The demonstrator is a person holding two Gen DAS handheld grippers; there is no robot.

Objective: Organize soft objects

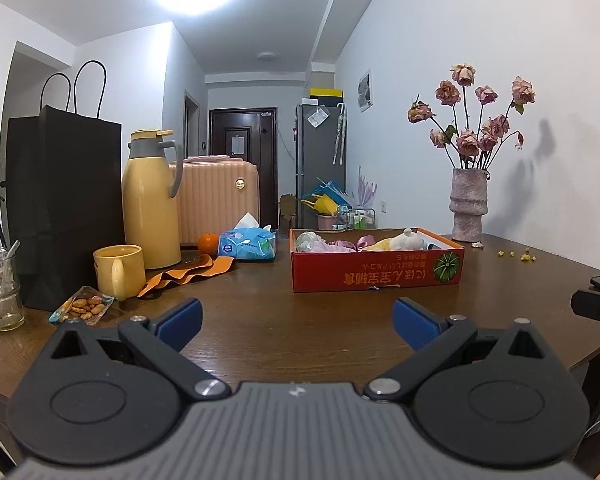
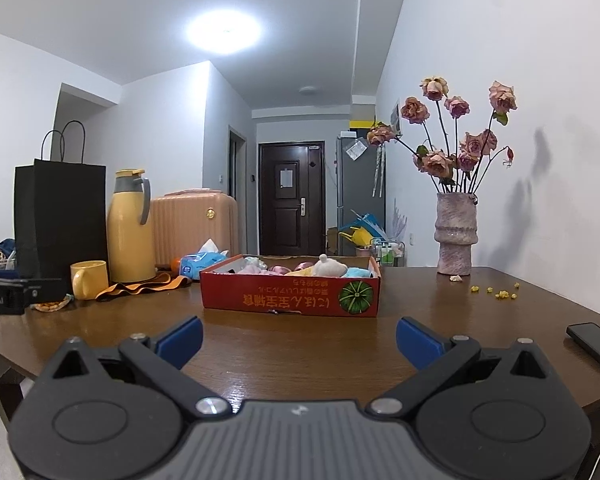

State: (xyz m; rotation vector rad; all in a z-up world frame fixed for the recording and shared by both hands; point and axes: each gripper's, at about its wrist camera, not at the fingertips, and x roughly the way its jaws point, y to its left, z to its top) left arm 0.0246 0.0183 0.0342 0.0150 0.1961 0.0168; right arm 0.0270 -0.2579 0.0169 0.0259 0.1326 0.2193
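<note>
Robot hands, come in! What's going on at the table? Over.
Left gripper open, empty. Right gripper open, empty. Soft things in red box ahead on table. Nothing in the way. Over.

Wide-spread right tool (image 2: 299, 340) before red box (image 2: 290, 296) of soft toys (image 2: 330, 267).

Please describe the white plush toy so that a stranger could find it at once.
On the brown table stands a shallow red cardboard box with a green pumpkin picture. The white plush toy lies inside, towards its right end, rising above the pink and blue soft things around it.
</note>
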